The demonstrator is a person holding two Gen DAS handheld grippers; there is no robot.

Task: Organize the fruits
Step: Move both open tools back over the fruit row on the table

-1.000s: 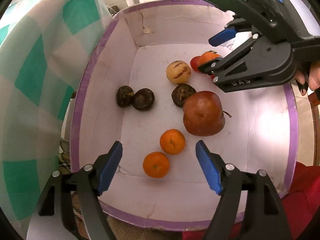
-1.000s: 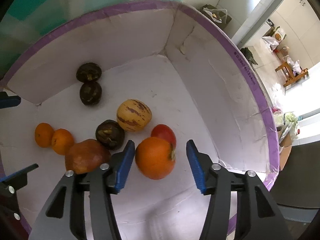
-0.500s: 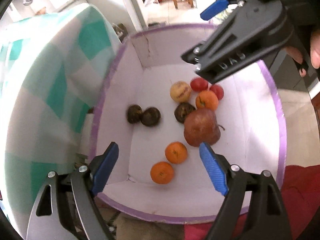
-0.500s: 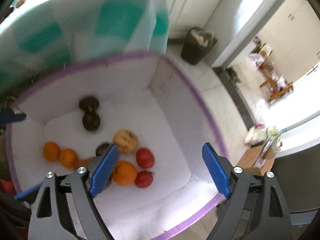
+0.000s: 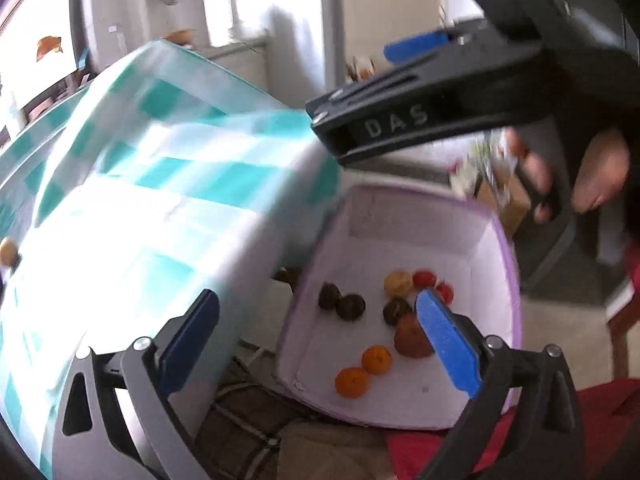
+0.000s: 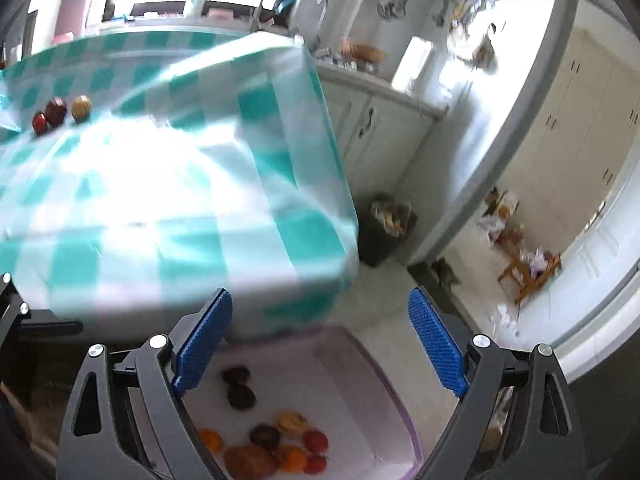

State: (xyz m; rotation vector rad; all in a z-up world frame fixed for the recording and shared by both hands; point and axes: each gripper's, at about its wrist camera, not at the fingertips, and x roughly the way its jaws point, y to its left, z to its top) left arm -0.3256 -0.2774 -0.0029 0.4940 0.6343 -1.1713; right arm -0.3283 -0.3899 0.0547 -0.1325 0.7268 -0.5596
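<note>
You held both grippers above the white box [image 5: 400, 224] with the purple rim, each tilted downward toward it. Your left gripper [image 5: 320, 344] had just been opening and its blue pads stood wide apart with nothing between them; the box showed in the gap, well below. Your right gripper [image 6: 320, 344] had also just been opening, its pads spread wide and empty, aimed over the near edge of the checked tablecloth [image 6: 160, 200] and the box's far corner. From the left wrist view your right gripper crossed the upper right of the picture, its black finger marked DAS, with your hand [image 5: 592, 176] wrapped around the handle behind it. The fruit lay loose on the box floor, none of it touched by either gripper. Counted in the box: two small oranges [image 5: 351, 382] side by side near the front wall, one larger orange [image 6: 294, 458], one big reddish-brown fruit [image 5: 410, 340], three dark round fruits [image 5: 350, 307] (two together near the left wall, one apart beside the big fruit), one yellow striped fruit [image 5: 398, 283], and two red tomatoes [image 5: 424, 278]. On the tablecloth, at its far left in the right wrist view, three more fruits [image 6: 56, 111] sat in a row, touching or nearly so: one red, one dark red, one yellowish
</note>
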